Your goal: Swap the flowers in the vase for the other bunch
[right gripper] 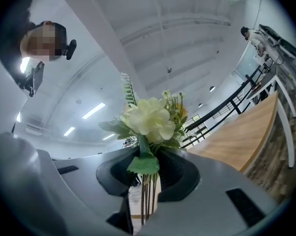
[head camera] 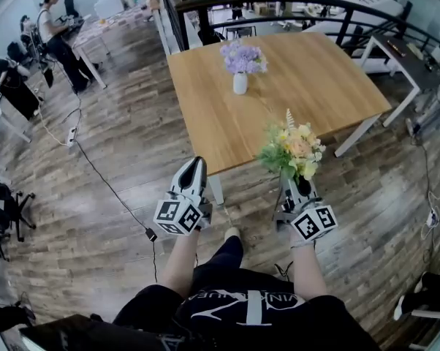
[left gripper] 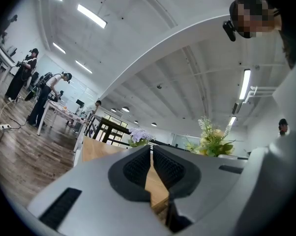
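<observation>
- Jaws of left gripper (left gripper: 151, 150): pressed together, nothing between them; held over the floor on the near side of the bench, pointing toward it.
- Jaws of right gripper (right gripper: 147, 161): pinching the thin stems of the yellow bunch (head camera: 294, 151) just under its lowest leaves, stems upright between the pads.
- Yellow bunch: cream, yellow and peach blooms, green leaves, one pale fern sprig on top; carried upright and, in the head view, overlapping the near edge of the bench, right of centre.
- Vase (head camera: 240, 83): small, white, upright on the bench toward its far side; well apart from both grippers.
- Purple bunch (head camera: 243, 55): lilac blooms, standing in the vase.
- Bench (head camera: 330, 86): light wooden top, white legs.
- Floor (head camera: 118, 225): dark wood planks, with a black cable (head camera: 110, 187) trailing across it at left.
- Railing (head camera: 300, 2): dark, curved, beyond the far edge of the bench.
- People (head camera: 59, 39): far left, standing at white desks.
- Forearms and dark shorts of the person holding the grippers: at the near edge of the head view.
</observation>
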`<action>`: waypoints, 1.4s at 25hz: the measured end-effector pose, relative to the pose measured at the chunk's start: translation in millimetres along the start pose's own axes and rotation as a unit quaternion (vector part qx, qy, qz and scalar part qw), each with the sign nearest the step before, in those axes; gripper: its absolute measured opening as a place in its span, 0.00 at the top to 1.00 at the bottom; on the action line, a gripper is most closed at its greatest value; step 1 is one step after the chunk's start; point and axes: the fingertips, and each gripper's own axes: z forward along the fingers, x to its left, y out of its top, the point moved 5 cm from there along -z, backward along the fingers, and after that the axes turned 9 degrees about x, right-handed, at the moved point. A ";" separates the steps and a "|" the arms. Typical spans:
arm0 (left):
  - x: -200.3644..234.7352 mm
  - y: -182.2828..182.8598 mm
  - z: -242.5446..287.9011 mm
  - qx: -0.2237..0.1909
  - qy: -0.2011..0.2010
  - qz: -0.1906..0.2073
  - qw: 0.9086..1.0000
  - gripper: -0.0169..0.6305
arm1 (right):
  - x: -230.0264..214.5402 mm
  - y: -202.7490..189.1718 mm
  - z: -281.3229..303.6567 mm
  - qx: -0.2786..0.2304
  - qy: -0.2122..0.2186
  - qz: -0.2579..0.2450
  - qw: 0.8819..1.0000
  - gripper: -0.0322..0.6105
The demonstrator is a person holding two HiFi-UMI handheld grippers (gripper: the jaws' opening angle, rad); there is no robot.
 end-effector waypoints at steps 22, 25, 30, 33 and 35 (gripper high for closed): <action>65.2 1.0 128.9 0.019 -0.012 -0.023 0.999 0.94 | -73.8 1.8 113.1 0.030 -0.001 0.005 1.000 0.80; 68.8 -1.8 137.2 0.024 -0.016 -0.026 0.999 0.94 | -80.1 2.0 120.0 0.032 -0.006 0.008 0.999 0.80; 72.2 1.6 163.3 0.028 -0.019 -0.025 0.999 0.94 | -100.3 17.1 131.0 0.027 -0.018 0.003 0.999 0.80; 70.3 -0.8 182.6 0.028 -0.027 -0.026 0.999 0.87 | -117.1 25.5 136.6 0.019 -0.023 0.004 1.000 0.80; 69.3 -2.5 197.4 0.031 -0.033 -0.026 0.999 0.84 | -127.8 30.8 142.6 0.015 -0.024 0.006 1.000 0.80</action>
